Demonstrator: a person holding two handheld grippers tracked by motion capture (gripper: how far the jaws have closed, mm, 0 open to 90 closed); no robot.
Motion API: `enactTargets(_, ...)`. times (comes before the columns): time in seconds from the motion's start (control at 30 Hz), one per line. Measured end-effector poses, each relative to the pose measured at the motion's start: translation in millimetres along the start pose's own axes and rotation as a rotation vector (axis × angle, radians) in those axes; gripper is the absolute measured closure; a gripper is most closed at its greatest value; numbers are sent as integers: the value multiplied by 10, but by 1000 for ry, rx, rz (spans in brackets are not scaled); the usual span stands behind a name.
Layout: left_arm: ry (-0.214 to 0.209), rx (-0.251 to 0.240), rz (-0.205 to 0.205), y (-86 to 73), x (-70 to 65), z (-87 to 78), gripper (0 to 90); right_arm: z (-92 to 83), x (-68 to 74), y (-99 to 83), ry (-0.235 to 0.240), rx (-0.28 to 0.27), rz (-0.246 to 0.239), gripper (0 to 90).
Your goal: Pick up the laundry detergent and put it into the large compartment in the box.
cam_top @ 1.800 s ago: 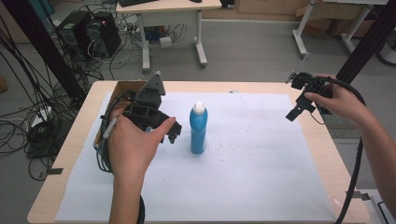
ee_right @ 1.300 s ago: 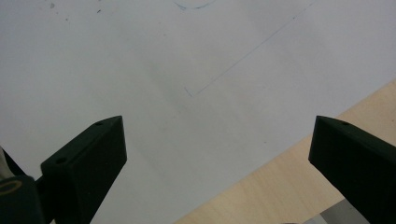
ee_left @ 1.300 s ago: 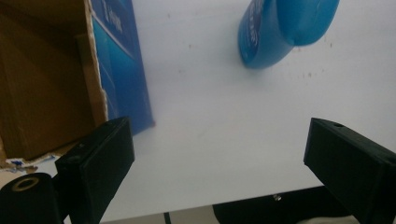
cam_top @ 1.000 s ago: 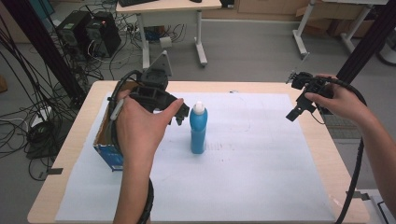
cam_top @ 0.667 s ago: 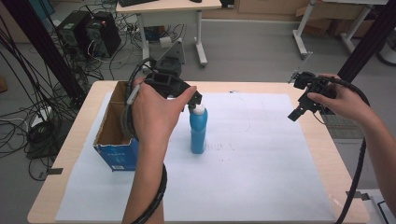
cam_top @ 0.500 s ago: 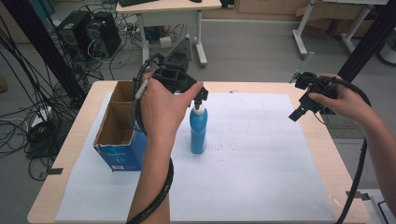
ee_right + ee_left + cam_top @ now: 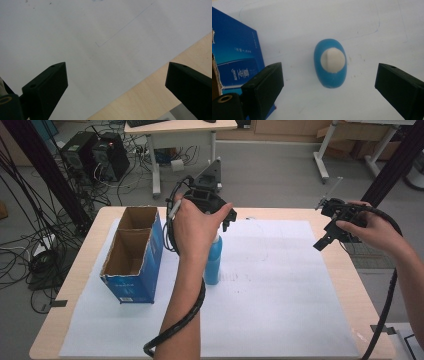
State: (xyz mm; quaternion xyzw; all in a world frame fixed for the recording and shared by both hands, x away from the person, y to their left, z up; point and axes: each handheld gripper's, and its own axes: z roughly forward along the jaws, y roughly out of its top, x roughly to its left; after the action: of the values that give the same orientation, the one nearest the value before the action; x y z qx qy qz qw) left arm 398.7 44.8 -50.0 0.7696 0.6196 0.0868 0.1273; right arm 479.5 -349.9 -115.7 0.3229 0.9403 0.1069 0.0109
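Near edge of the high view: my left forearm comes up from the bottom centre, cable looping below the elbow. White paper sheet point(image 7: 280, 295) covers most of the counter point(image 7: 360, 285).

Mid-frame: blue bottle point(image 7: 213, 262) stands upright on the paper, just right of the blue cardboard box point(image 7: 131, 265), apart from it. In the left gripper view the bottle's white cap point(image 7: 332, 60) sits centred between the pads. Left tool point(image 7: 226, 222) hangs directly over the bottle, jaws spread wide, nothing pinched.

Right side, farther back: right tool point(image 7: 324, 240) hovers over the paper's far right corner near the counter edge, jaws spread, nothing between them.

Risks as I judge them: the bottle is tall and narrow, so a descent slightly off centre could clip the cap and tip it, possibly against the box. The rounded shoulder may let the pads slide if I close too high. My own hand blocks the overhead sightline to the cap.
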Motion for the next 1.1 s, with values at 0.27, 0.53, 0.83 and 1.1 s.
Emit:
enactTargets(0.27,30,21,-13,141,-128,178,89,9,-17,-21,-7,7,-2,43)
enactTargets(0.53,13,44,-23,214,-111,316,88,3,-2,-27,-10,7,-9,43)
enactTargets(0.83,-21,74,-40,260,-72,548,88,27,13,-18,0,9,-20,43)
enactTargets(1.1,-29,100,-59,274,-54,695,95,27,35,-18,-1,6,-29,43)
